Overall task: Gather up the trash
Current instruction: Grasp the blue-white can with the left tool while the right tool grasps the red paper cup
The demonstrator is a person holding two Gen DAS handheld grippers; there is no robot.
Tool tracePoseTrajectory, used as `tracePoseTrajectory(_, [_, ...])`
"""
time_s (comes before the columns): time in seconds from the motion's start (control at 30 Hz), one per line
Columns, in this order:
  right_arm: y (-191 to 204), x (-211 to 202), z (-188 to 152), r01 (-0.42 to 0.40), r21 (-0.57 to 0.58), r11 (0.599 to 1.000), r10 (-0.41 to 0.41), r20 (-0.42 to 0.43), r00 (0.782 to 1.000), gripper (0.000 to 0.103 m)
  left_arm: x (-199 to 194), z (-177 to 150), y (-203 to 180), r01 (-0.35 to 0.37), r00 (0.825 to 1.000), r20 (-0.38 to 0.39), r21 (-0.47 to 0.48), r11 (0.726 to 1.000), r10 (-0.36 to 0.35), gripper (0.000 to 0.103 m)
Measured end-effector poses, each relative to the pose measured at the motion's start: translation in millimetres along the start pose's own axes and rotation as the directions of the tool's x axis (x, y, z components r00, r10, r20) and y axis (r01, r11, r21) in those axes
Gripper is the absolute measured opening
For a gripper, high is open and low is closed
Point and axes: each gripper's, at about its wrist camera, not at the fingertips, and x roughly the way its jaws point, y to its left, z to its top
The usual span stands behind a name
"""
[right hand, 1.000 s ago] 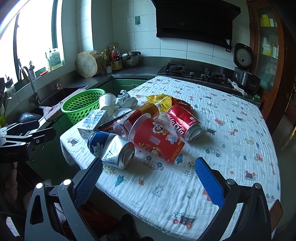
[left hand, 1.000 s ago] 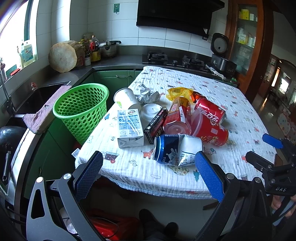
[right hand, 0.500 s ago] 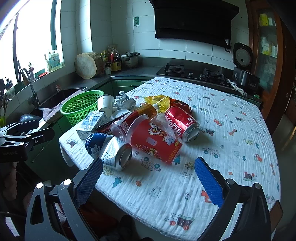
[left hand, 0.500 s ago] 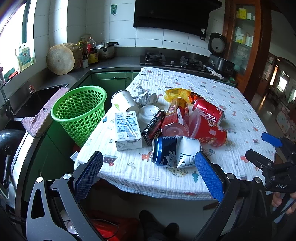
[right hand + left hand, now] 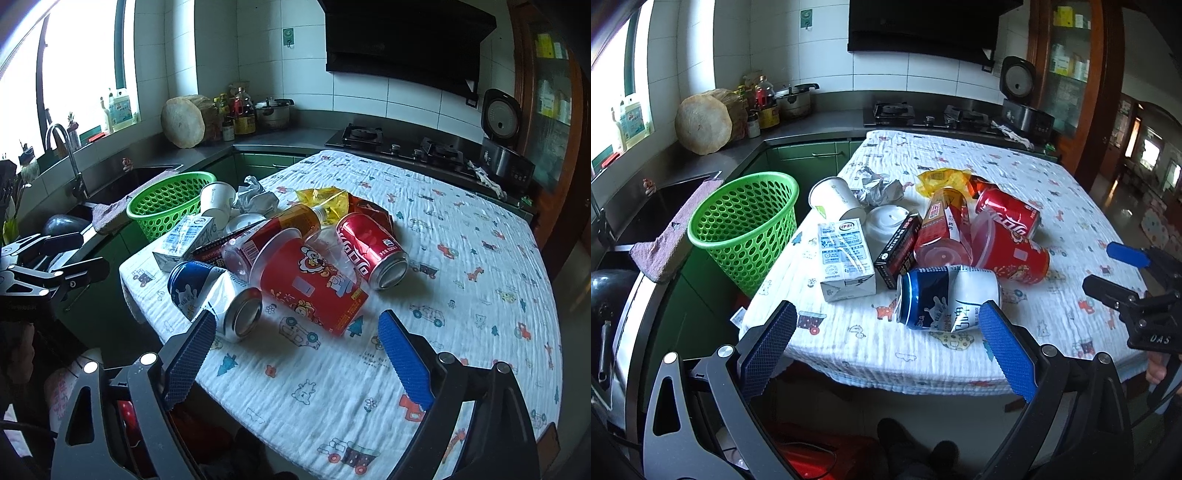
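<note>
A heap of trash lies on the table's patterned cloth point(image 5: 1052, 177): a dented blue-and-white can point(image 5: 947, 297), a milk carton point(image 5: 844, 258), a black box point(image 5: 899, 249), a red cup point(image 5: 1012, 251), a red cola can point(image 5: 1006, 216), a paper cup point(image 5: 834, 199) and crumpled foil point(image 5: 881, 190). A green basket point(image 5: 744, 225) stands left of the table. My left gripper point(image 5: 886, 349) is open and empty, just short of the blue can. My right gripper point(image 5: 295, 356) is open and empty, over the cloth near the red cup point(image 5: 310, 284) and blue can point(image 5: 214, 295).
A sink point(image 5: 661, 206) with a purple rag point(image 5: 670, 240) over its edge lies left of the basket. A counter with a stove point(image 5: 927, 114) and a rice cooker point(image 5: 1021, 99) runs behind the table. A wooden cabinet point(image 5: 1067, 74) stands at the back right.
Both grippers have moved a little closer to the trash heap. Nothing on the table has moved.
</note>
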Motion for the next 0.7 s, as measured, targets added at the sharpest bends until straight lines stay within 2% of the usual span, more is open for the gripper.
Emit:
tracePoseTrajectory(0.2, [-11.0,22.2,7.8,-0.039,-0.041,0.998,0.037,-0.047,0.998,0.081,15.0,0.8,6.6,0.005,0.999,-0.039,-0.024,1.000,-0.006,0.097])
tracePoseTrajectory(0.4, [-16.0,43.2,15.0,-0.070,-0.126,0.990,0.061,-0.079,0.995,0.081,29.8,4.4,8.7,-0.004,0.998,-0.069,-0.035,0.999,0.002,0.097])
tracePoseTrajectory(0.7, [-18.4,79.5,22.3,-0.122,-0.271,0.955,0.086,-0.141,0.986,0.080,42.9,11.4,7.3,-0.007,0.996,-0.092,-0.049,0.999,0.003,0.097])
